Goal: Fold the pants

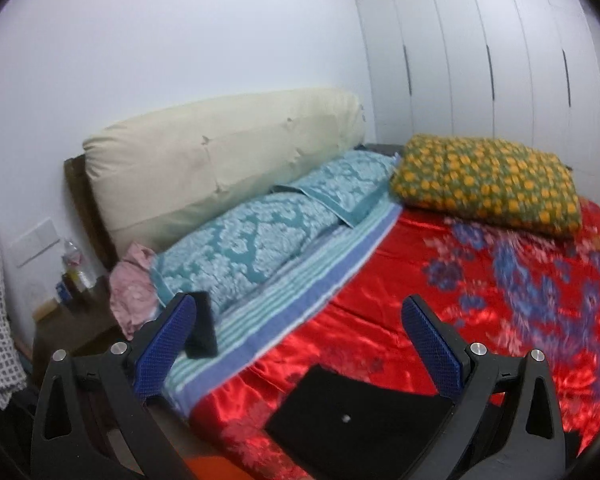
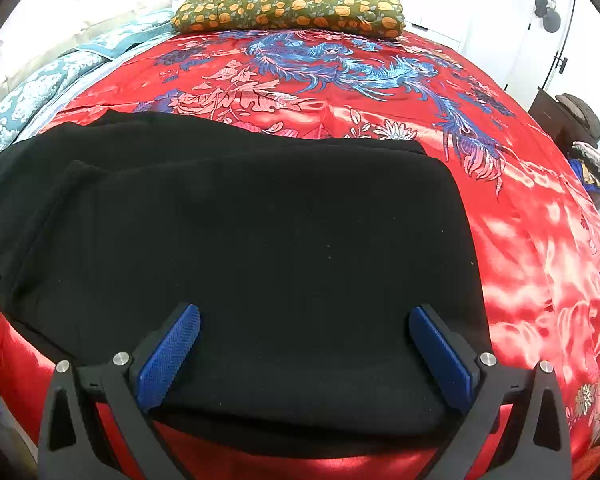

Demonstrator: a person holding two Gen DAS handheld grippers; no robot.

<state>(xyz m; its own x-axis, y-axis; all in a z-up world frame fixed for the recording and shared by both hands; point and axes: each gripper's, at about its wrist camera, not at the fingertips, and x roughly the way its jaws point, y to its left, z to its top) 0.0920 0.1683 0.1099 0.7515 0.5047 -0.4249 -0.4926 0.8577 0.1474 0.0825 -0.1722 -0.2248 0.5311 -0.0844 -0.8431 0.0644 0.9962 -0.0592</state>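
Black pants (image 2: pixel 244 248) lie closest, spread flat on the red bedspread (image 2: pixel 540 240) at the near edge of the bed. They look folded over already, with one layer on top of another, so the pile is wide and short. I think a flat bed was picked because soft cloth needs room to lie smooth.

On the left side, the left gripper (image 1: pixel 298 316) has its blue pads wide apart and holds nothing. It points up toward the head of the bed, at the striped blanket (image 1: pixel 284 300) and the blue pillow (image 1: pixel 244 240), not at the pants. Only a dark corner, likely the pants (image 1: pixel 352 412), shows low between its fingers. A small black thing (image 1: pixel 202 326) sits by its left pad; I cannot tell what it is.

On the right side, the right gripper (image 2: pixel 304 328) is let go too, its pads apart over the near edge of the pants. It hangs just above the cloth, maybe ready to pinch that edge for one more fold.

Far back rests a yellow flowered pillow (image 2: pixel 292 4), out of the way.
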